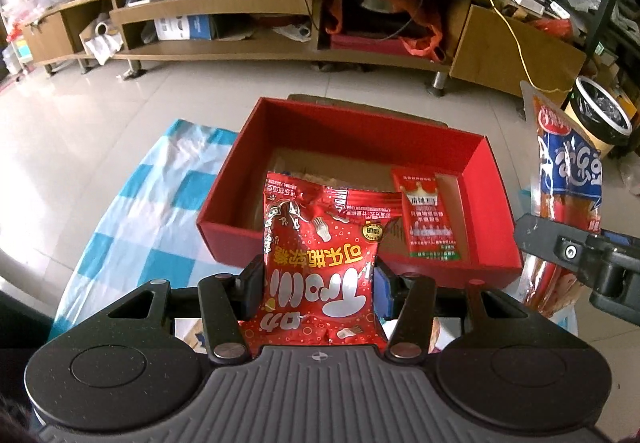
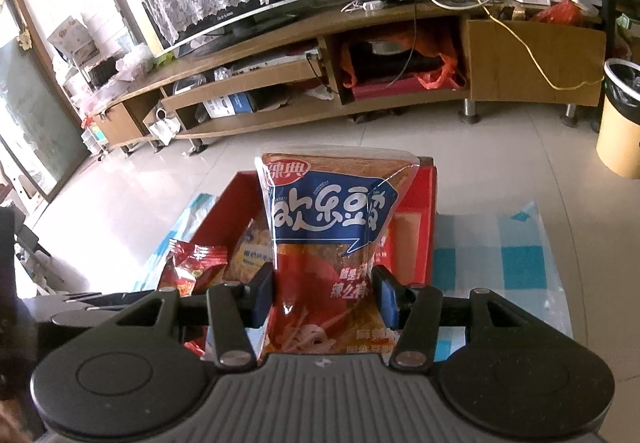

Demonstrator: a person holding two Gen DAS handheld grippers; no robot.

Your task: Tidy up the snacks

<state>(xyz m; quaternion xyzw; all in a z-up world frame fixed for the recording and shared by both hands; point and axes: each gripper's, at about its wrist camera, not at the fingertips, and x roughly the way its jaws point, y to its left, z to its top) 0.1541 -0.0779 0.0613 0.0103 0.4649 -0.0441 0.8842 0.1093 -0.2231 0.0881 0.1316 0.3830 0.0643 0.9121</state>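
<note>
My left gripper is shut on a red Trolli candy bag, held upright just in front of the open red box. A small red sachet leans inside the box at its right. My right gripper is shut on an orange and blue snack bag, held above the near side of the red box. That bag also shows at the right edge of the left wrist view. The Trolli bag appears at the lower left of the right wrist view.
The box sits on a blue and white checked cloth on a low table. A long wooden TV stand with a TV and cables stands across the tiled floor. A yellow bin stands at the right.
</note>
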